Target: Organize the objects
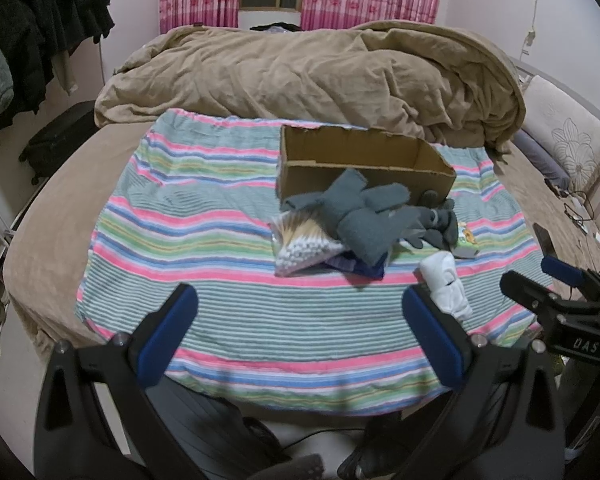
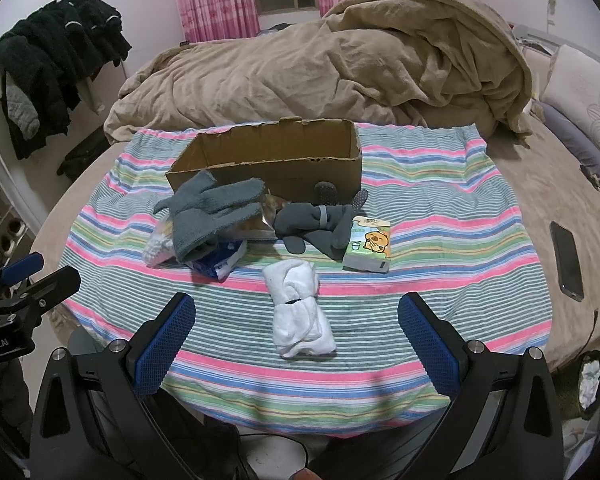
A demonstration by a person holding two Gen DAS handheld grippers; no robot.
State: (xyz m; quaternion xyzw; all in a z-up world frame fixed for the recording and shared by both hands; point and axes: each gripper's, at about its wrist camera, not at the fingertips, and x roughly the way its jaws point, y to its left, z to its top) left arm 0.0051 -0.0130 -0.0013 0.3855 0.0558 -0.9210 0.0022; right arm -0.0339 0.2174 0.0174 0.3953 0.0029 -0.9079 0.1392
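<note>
An open cardboard box stands on a striped cloth on the bed. In front of it lie grey-blue gloves, dark grey gloves, a bag of cotton swabs, a blue packet, a tissue pack and rolled white socks. My left gripper is open and empty above the cloth's near part. My right gripper is open and empty, with the white socks between and beyond its fingers.
A crumpled tan blanket lies behind the box. A black phone lies on the bed at the right. Dark clothes hang at the left. Cables lie at the bed's right side.
</note>
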